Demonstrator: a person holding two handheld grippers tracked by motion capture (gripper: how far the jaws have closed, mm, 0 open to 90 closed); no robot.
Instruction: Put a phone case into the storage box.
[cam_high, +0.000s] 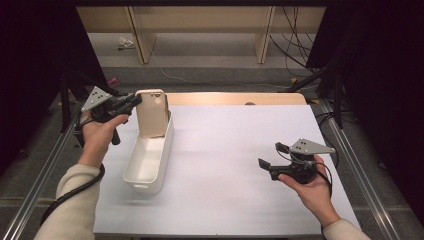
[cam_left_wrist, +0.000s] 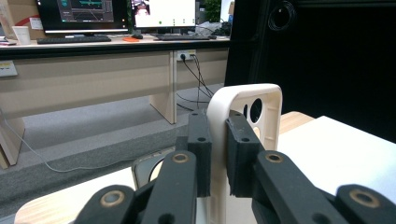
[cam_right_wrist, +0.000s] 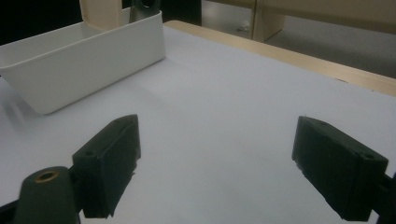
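Clamping the phone case (cam_left_wrist: 243, 107) upright over the far end of the white bin (cam_high: 150, 165), the left gripper (cam_left_wrist: 218, 140) seemed mid-placement, needing lowering then release; right gripper (cam_right_wrist: 215, 163) gaped idle right of the bin

phone case (cam_high: 151, 114): matt beige plastic | bin (cam_high: 148, 161): smooth white plastic | table (cam_high: 235, 165): matt white

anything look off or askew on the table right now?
One thing: the beige phone case stands on end at the far end of the white bin, leaning a little rather than lying flat. It is upright because the left tongs pinch its edge. The right tongs are open over the bare table. No spill or damage.
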